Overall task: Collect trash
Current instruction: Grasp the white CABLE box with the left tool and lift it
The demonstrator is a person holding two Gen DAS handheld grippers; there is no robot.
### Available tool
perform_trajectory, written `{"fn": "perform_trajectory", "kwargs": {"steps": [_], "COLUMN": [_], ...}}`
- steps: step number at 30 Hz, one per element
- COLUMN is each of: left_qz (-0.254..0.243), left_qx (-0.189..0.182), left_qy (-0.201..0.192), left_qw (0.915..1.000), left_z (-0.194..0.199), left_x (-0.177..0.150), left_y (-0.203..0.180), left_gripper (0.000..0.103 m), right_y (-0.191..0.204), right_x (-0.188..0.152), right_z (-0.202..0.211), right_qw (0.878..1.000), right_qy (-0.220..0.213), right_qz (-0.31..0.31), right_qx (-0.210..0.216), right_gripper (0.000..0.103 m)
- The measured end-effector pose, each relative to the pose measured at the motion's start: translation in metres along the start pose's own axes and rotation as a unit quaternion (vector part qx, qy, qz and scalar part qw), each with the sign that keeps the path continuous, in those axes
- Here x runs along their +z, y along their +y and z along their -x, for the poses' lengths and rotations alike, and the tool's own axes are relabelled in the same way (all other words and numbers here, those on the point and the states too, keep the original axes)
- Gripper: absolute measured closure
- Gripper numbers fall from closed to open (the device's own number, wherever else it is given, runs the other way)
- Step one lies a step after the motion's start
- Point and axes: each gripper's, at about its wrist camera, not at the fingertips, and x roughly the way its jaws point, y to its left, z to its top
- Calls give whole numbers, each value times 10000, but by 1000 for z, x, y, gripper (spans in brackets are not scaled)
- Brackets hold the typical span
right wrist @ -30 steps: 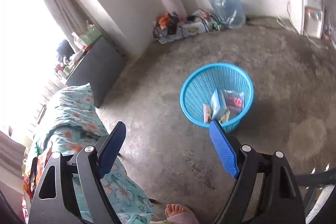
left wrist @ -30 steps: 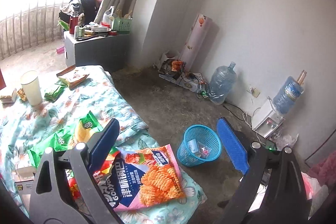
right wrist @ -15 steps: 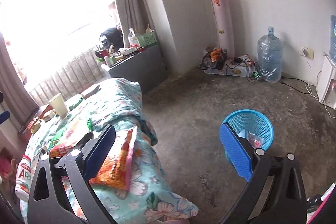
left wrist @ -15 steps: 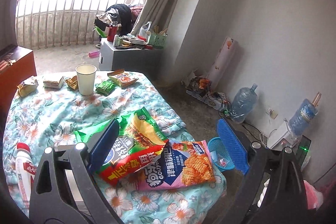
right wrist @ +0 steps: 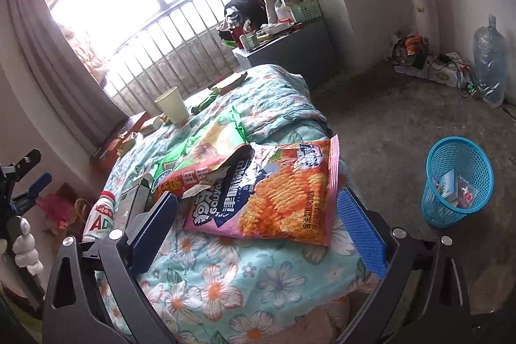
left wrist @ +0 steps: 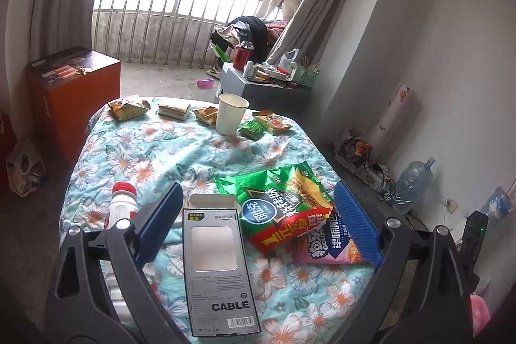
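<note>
My left gripper point(left wrist: 258, 228) is open and empty over a grey cable box point(left wrist: 216, 273) on the floral-quilted table point(left wrist: 154, 157). A green and red chip bag point(left wrist: 283, 202) and a pink snack bag point(left wrist: 332, 244) lie by its right finger. A white bottle with a red cap point(left wrist: 121, 208) lies by its left finger. My right gripper point(right wrist: 258, 228) is open and empty above the pink snack bag point(right wrist: 274, 192). The blue trash basket point(right wrist: 458, 179) stands on the floor to the right and holds some trash.
A paper cup point(left wrist: 230, 113) and several small snack packets point(left wrist: 129, 108) sit at the table's far end. An orange cabinet point(left wrist: 71, 92) stands left, a grey cabinet point(left wrist: 258, 86) behind. A water jug point(right wrist: 490, 60) and cables lie by the wall.
Both grippers have swung left from the floor and basket to the table. The cable box and the bottle have come into the left wrist view; the pink bag now lies between my right fingers.
</note>
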Motion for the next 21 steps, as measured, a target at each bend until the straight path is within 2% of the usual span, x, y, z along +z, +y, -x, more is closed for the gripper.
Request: {"fn": "perform_trajectory", "kwargs": {"steps": [5,14,18,21], "left_qz": [314,755,920,873], "left_qx": [318,830,804,466], "left_qy": [145,167,283,451], "left_qw": [9989,9935,9921,9941], "left_z": [8,21,23,18], "left_x": [-12,-23,-32,-38], "left_y": [35,88,102,97], "left_gripper": [13,13,13,13], "right_y": [16,50,69,79], "right_x": [-5,-11,-14,-17], "right_z": [-13,-31,-37,-41], "right_qw": [9994,9954,9931,9917], "right_qy": [271,682,798,860], "right_qz": [51,224,394,474], "right_qx": [217,636,768,825], "right_gripper": [7,7,7,7]}}
